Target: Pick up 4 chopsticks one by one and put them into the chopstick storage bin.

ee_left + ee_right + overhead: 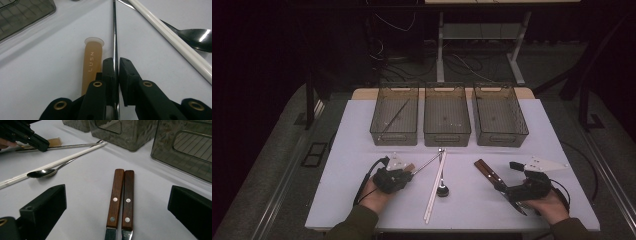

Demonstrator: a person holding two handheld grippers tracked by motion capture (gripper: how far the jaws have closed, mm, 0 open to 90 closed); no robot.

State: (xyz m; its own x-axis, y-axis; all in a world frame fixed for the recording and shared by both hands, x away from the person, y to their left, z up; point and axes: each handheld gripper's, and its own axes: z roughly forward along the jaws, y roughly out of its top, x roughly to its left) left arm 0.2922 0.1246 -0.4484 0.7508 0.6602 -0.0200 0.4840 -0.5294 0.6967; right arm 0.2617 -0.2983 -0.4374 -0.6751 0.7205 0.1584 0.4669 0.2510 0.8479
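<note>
The left claw (117, 72) pinches a thin metal rod (114, 32) at its near end; the rod's long axis runs straight ahead toward the bins (447, 120). The right claw (120, 205) gapes wide over two wooden-handled knives (121, 197) on the desk (362, 200).

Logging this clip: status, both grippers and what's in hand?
Left gripper shut on thin metal rod, tan tube beside it. Right gripper open over two wooden-handled knives. White chopsticks and spoon between.

I am looking into a dim lab: a white bench (362, 200), loose floor cables (397, 60), bare desk legs (440, 45) behind.
</note>
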